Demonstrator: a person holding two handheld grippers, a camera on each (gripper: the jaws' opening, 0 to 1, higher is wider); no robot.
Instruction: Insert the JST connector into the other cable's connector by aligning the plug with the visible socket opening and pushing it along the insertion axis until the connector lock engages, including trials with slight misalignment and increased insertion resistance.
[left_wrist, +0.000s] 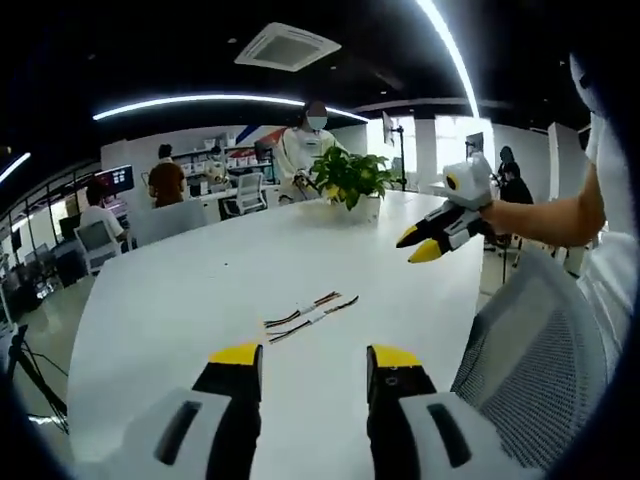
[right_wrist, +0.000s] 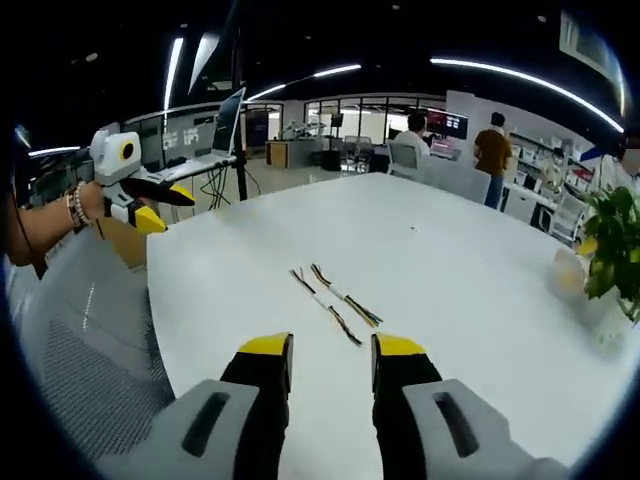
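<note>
The left gripper view takes in a potted plant (left_wrist: 350, 180) at the table's (left_wrist: 180, 300) far edge and a mesh chair (left_wrist: 540, 350); the right gripper view adds a laptop (right_wrist: 215, 135) beyond a far corner. Two cables (right_wrist: 333, 298) lie side by side mid-table (untouched), just ahead of the narrowly parted, empty left gripper (left_wrist: 315, 357) and right gripper (right_wrist: 332, 347).

1. Two cables (left_wrist: 311, 312) lie side by side on one white table (left_wrist: 200, 290)
2. Two grippers: the left gripper (left_wrist: 310, 362) and the right gripper (right_wrist: 331, 352)
3. One potted plant (left_wrist: 350, 178)
4. One laptop (right_wrist: 222, 135)
5. One mesh chair (left_wrist: 540, 340)
6. Several people in the room; I can count at least four
</note>
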